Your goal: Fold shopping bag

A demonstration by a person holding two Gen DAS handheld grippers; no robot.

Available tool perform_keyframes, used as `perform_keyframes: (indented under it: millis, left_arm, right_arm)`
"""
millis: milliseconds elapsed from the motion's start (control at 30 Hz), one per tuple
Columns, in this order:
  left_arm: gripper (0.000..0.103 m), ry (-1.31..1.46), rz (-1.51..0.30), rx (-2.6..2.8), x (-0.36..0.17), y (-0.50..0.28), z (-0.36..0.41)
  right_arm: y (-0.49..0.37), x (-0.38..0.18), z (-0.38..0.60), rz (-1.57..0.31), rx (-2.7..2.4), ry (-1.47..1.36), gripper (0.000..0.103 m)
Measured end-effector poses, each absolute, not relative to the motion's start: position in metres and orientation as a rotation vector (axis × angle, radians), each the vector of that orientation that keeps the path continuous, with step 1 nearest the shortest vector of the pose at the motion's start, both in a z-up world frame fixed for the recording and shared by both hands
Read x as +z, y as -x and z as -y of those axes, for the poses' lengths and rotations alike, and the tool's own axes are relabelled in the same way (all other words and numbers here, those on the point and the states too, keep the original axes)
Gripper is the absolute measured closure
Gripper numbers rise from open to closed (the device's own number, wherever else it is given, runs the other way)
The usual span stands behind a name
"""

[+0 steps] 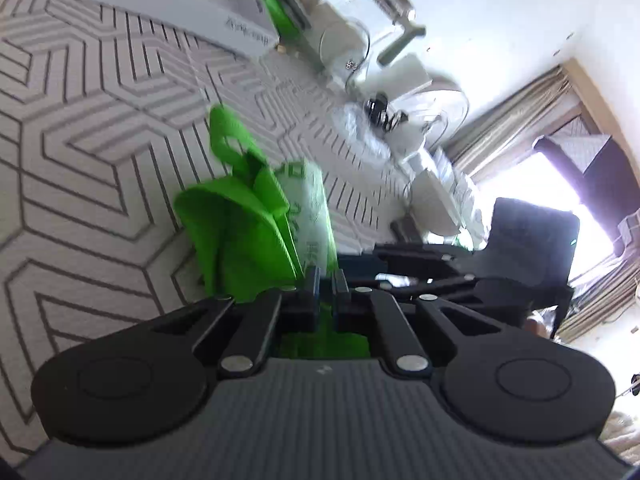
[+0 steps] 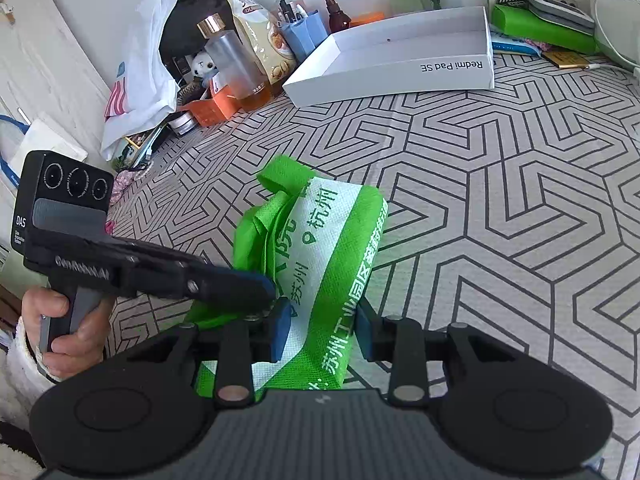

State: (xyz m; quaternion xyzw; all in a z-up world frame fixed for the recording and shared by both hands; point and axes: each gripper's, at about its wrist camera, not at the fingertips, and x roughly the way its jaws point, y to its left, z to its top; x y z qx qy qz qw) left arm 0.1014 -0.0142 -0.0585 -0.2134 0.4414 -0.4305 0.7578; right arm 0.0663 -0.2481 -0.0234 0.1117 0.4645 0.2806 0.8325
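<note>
Being pinched at 6 o'clock in the left wrist view, the shopping bag [image 1: 248, 232] is being held by the left gripper [image 1: 325, 280], whose jaws are nearly together w/ green cloth caught between them. In the right wrist view the right gripper [image 2: 322, 324] is being kept partway closed around the folded bundle; the left pad looks to be touching the white printed panel, but whether the right pad is pressing can't be told, since a gap seems to be showing there.

The bag is being lifted off the patterned tabletop [image 2: 500, 200] at centre, handles [image 2: 280, 176] pointing toward 12 o'clock. Judged as light, soft, limp non-woven cloth: no stiffness, so folds are probably springing open unless pinched. Not fragile, slightly slippery. The doubled edge near the handles or the fold crease is being judged the best place to grip, not the single loose layer.

Farther off, at 1 o'clock, a white box lid [image 2: 400, 60] is lying; at 10–11 o'clock bottles & bags are being crowded together.

Hard to make out: the bag's lower half is being hidden behind both gripper bodies; the left view is blurred; the window is being blown out.
</note>
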Motion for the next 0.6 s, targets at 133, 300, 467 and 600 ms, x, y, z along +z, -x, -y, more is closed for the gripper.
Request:
perform_keyframes:
  millis: [133, 300, 467, 600]
  left_arm:
    - [0.099, 0.436, -0.97, -0.934, -0.055, -0.1, 0.017]
    - [0.095, 0.533, -0.854, -0.97, -0.029, -0.091, -0.012]
    - [0.089, 0.471, -0.854, -0.737, -0.024, -0.084, -0.046]
    - [0.089, 0.531, -0.978, -0.753, -0.06, -0.092, -0.043]
  right_arm:
    - [-0.07, -0.027, 0.256, -0.987, 0.618, -0.279, 0.073]
    - [-0.07, -0.026, 0.254, -0.984, 0.634, -0.252, 0.073]
    - [-0.072, -0.025, 0.255, -0.991, 0.637, -0.258, 0.073]
    - [-0.071, -0.026, 0.256, -0.985, 0.635, -0.264, 0.072]
